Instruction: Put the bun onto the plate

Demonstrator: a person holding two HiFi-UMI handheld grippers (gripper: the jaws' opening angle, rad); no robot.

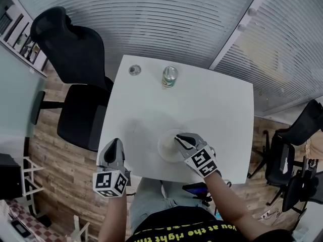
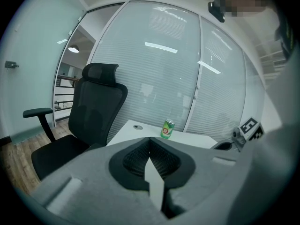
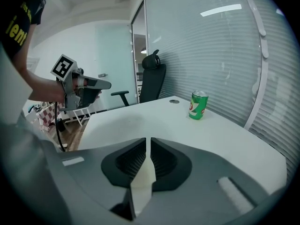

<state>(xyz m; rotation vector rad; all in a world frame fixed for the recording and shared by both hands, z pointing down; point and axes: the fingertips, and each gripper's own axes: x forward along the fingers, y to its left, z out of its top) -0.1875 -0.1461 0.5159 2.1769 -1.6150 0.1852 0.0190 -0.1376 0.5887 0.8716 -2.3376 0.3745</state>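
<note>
A pale round plate [image 1: 166,146] lies near the table's front edge, partly hidden by my right gripper [image 1: 180,139], which hangs over its right side. In the right gripper view the jaws of the right gripper [image 3: 148,140] stand almost together, with only a thin slit and nothing between the pads. A cream surface [image 3: 140,184] shows just below them; I cannot tell whether it is the bun or the plate. My left gripper [image 1: 114,144] hovers at the table's front left edge, apart from the plate. Its tips [image 2: 150,139] meet and hold nothing.
On the white table [image 1: 212,100], a green can [image 1: 169,77] stands at the far side, with a round cable hole [image 1: 134,70] to its left. A black office chair [image 1: 75,64] is at the table's left, another [image 1: 298,135] at the right.
</note>
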